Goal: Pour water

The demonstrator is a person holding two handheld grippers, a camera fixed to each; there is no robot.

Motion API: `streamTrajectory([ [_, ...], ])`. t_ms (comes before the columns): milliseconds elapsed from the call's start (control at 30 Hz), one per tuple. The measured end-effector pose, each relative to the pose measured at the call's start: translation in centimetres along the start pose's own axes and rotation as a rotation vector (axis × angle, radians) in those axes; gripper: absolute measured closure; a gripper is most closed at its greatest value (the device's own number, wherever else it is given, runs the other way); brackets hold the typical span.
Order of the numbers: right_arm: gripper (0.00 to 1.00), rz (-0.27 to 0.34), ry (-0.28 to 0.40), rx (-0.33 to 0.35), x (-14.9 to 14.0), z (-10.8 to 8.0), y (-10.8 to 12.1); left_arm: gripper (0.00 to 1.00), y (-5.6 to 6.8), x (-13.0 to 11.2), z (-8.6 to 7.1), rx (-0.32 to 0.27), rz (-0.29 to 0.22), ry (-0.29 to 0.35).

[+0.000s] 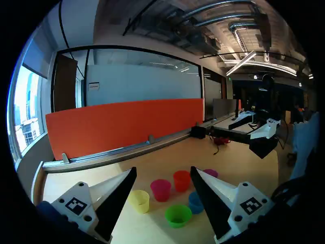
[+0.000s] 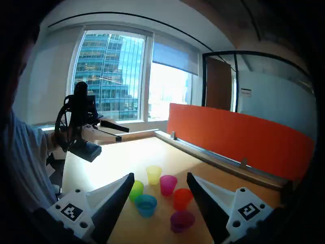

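On the desk, in the left gripper view, six cups stood upright in a tight cluster short of the near edge: yellow cup, magenta cup, orange cup, purple cup, blue cup and green cup. The left gripper hung above them, jaws wide apart and holding nothing. The cluster lay ahead and below, between its fingers, with the green cup nearest. The right gripper hovered well apart toward the right edge. An orange partition ran along the far edge, well clear of the cups. In the right gripper view, the right gripper was likewise wide open and empty, and the purple cup and blue cup lay nearest below it. Neither gripper was judged clearly nearer. Which cup held water could not be told. Close neighbours were judged the main obstruction to any grasp.
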State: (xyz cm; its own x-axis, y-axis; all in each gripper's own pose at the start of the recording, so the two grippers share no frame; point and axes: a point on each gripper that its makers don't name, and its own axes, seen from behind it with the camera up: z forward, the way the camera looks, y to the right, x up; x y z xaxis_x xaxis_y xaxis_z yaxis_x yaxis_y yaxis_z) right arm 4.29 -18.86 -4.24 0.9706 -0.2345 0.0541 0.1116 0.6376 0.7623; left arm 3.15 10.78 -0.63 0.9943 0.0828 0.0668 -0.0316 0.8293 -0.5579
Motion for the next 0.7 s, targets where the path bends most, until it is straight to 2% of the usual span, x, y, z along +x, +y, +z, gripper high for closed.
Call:
streamTrajectory([
  [467, 0.0, -0.027, -0.083, 0.05, -4.2, 2.1, -1.2, 0.02, 1.5, -4.8, 0.6, -0.053, 0.01, -0.066],
  [700, 0.0, -0.042, -0.118, 0.063, -6.1, 3.1, -1.2, 0.02, 1.8, -7.6, 1.0, -0.053, 0.011, -0.115],
])
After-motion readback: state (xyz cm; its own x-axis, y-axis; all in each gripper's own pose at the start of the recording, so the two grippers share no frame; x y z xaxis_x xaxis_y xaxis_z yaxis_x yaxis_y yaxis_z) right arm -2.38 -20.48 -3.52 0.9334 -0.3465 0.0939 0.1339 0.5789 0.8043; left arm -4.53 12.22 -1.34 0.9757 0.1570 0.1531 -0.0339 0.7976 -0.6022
